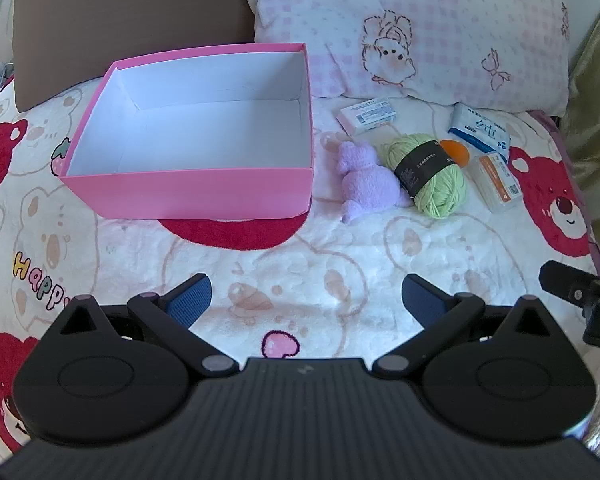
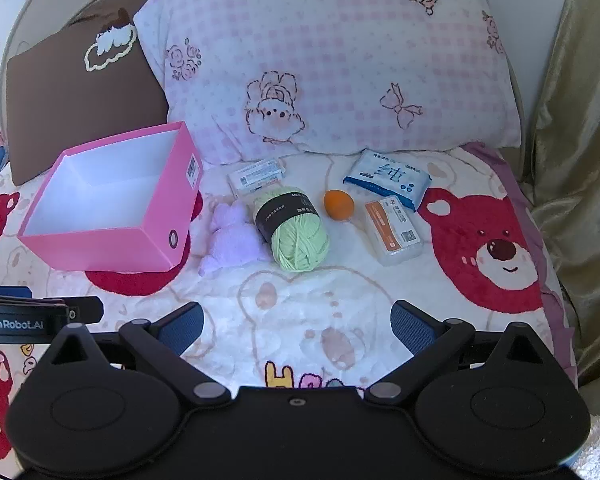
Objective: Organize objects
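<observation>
An empty pink box [image 1: 188,192] [image 2: 100,246] with a white inside stands on the bear-print blanket. To its right lie a purple plush toy [image 1: 364,178] [image 2: 230,240], a green yarn ball [image 1: 428,174] [image 2: 296,228], an orange ball [image 1: 456,152] [image 2: 339,204], a small white packet [image 1: 366,114] [image 2: 256,176], a blue-and-white tissue pack [image 1: 480,130] [image 2: 386,178] and a clear case with an orange label [image 1: 498,182] [image 2: 394,228]. My left gripper [image 1: 306,300] is open over bare blanket, short of the box. My right gripper [image 2: 296,326] is open too, nearer than the yarn.
A pink checked pillow [image 1: 412,28] [image 2: 332,60] and a brown cushion [image 1: 124,20] [image 2: 72,96] lean behind the objects. A gold curtain [image 2: 572,160] hangs at the right. Each gripper shows at the edge of the other's view: the right one [image 1: 580,292], the left one [image 2: 40,316].
</observation>
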`<state>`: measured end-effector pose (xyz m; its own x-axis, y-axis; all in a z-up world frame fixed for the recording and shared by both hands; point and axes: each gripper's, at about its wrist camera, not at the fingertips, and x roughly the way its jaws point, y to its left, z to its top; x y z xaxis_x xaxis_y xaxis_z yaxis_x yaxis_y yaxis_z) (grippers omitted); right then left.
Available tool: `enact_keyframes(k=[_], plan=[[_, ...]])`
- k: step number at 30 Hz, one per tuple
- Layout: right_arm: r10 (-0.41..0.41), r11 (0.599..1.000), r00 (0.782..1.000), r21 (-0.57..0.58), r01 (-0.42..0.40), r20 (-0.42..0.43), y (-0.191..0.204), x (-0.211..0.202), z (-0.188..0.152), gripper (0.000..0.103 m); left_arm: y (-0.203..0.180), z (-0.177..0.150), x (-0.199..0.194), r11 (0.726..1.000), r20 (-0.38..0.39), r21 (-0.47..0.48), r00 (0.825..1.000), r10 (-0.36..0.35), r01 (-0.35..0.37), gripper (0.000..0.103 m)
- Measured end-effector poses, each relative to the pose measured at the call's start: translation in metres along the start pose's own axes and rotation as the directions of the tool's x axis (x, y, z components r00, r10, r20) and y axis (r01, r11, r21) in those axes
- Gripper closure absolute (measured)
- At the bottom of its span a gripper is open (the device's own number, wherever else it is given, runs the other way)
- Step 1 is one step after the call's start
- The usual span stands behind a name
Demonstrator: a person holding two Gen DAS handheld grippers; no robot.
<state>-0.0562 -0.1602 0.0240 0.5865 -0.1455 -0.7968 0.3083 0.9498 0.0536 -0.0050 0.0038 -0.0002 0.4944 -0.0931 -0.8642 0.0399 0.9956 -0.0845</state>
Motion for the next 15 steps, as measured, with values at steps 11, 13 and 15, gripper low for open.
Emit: enact_keyframes(k=[11, 13, 15], plan=[[-0.013, 1.0, 1.0, -0.001, 0.013, -0.01, -0.001, 0.0016, -0.0013, 0.002, 0.0018, -0.0009, 0.0033, 1.0, -0.011, 0.002, 1.0, -0.014, 0.014, 0.0], [-0.013, 1.0, 1.0, 0.005, 0.013, -0.011, -0.0014, 0.0019, -0.0016, 0.002, 0.0019, -0.0005, 0.0035, 1.0, -0.01, 0.005, 1.0, -0.016, 0.016, 0.0], [-0.013, 1.0, 1.0, 0.006, 0.013, -0.011, -0.002, 0.0018, -0.0015, 0.002, 0.0018, 0.0004, 0.0039, 1.0, -0.009, 0.005, 1.0, -0.013, 0.013, 0.0]])
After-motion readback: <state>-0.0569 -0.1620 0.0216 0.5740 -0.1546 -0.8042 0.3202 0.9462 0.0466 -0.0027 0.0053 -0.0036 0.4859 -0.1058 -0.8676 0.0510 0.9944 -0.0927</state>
